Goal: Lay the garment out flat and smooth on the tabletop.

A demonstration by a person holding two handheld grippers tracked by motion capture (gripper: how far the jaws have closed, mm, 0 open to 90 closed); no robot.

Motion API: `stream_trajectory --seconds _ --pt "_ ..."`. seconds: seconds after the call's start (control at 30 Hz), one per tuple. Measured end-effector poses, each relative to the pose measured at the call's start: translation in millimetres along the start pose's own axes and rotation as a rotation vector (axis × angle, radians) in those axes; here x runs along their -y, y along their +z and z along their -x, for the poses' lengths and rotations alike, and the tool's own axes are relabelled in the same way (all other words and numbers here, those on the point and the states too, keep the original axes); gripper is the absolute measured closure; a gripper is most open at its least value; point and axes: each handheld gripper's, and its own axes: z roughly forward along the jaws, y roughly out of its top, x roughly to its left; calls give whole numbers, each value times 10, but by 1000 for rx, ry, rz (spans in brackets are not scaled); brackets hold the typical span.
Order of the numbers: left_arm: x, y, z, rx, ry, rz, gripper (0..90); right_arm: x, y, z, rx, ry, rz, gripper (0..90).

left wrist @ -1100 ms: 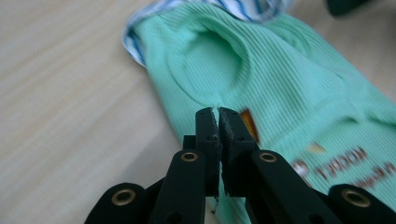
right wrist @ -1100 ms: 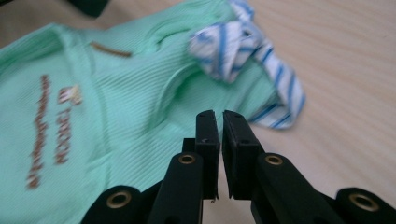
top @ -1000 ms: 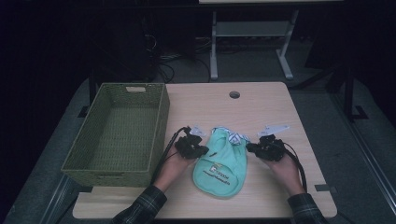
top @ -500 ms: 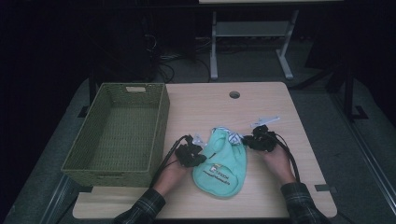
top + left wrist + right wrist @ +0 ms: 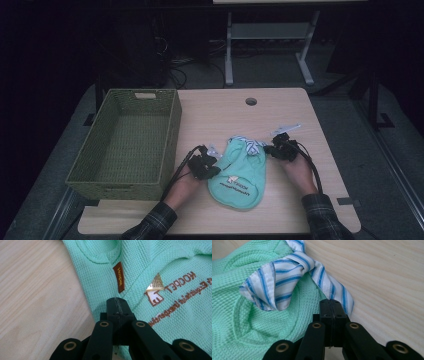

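A small mint-green waffle-knit garment (image 5: 239, 175) with brown lettering lies flat on the wooden table (image 5: 225, 115), near its front. A blue-and-white striped collar (image 5: 248, 144) is knotted at its far end. My left gripper (image 5: 215, 170) sits at the garment's left edge. In the left gripper view its jaws (image 5: 117, 303) are shut on the hem just below a brown label (image 5: 119, 277). My right gripper (image 5: 271, 149) is at the collar's right side. In the right gripper view it (image 5: 333, 303) is shut on the end of the striped collar (image 5: 287, 277).
A green woven basket (image 5: 170, 145) stands at the table's left side with nothing in it, close to my left hand. A round cable hole (image 5: 251, 101) sits near the far edge. Bare tabletop lies beyond the garment and to its right.
My right gripper has moved a little away from the person and leftward, to the collar. My left gripper has slid slightly toward the person along the garment's left edge.
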Motion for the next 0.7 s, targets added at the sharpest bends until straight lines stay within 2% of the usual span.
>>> stream_trajectory --seconds 0.03,0.17,0.23,0.33,0.4,0.47,0.53,0.6,0.7 --pt "2 2 -6 6 -7 4 896 -5 -4 -7 0 2 -5 884" --pt "-11 -20 -32 15 -24 15 896 -18 -113 -42 -21 5 42 858" --pt "-13 -50 -49 11 -32 30 896 -17 -177 -84 -19 -12 52 851" --pt "-7 -92 -59 3 -35 42 896 33 -302 -196 -72 -2 73 896" --pt "-1 -104 -56 -1 -35 43 896 55 -329 -234 -81 -9 81 897" --pt "5 -99 -56 -6 -34 42 896 139 -382 -352 -118 -20 80 898" --pt "6 -94 -57 -5 -37 43 896 171 -400 -397 -120 -32 78 898" --pt "6 -80 -61 -3 -32 40 896 264 -464 -510 -152 -39 78 898" --pt "6 -58 -68 0 -28 32 896 322 -471 -591 -153 -53 63 898"
